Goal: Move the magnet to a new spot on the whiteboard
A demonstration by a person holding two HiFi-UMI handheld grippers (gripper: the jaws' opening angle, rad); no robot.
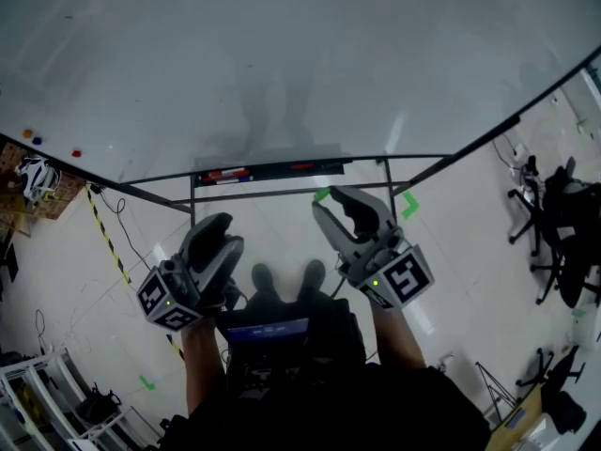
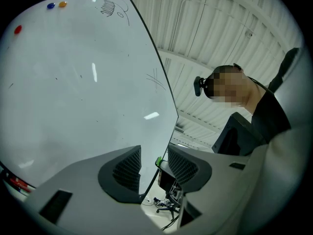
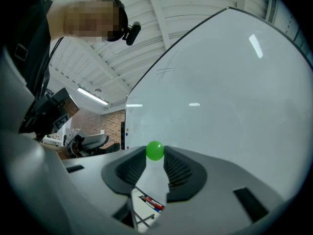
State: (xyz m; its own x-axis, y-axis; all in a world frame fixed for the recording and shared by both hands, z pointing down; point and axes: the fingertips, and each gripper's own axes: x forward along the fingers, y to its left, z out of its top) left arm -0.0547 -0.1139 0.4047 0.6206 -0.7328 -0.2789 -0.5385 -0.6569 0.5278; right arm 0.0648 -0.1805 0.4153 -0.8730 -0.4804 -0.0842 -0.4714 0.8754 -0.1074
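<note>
Right gripper (image 3: 155, 153) pinching green magnet (image 3: 155, 150), scribbled whiteboard (image 3: 234, 97)

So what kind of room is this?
Probably an office or lab workroom. There's a big whiteboard on a stand with markers in its tray, office chairs on a shiny floor, and striped warning tape stuck down.

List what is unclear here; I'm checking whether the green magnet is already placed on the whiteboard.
- Contact between green magnet and whiteboard: right gripper view looks along the jaws, so depth is lost.
- Scribbles near the board's edge: left gripper view, too small to read.
- Markers in the tray: head view, too small and dim for labels.
</note>
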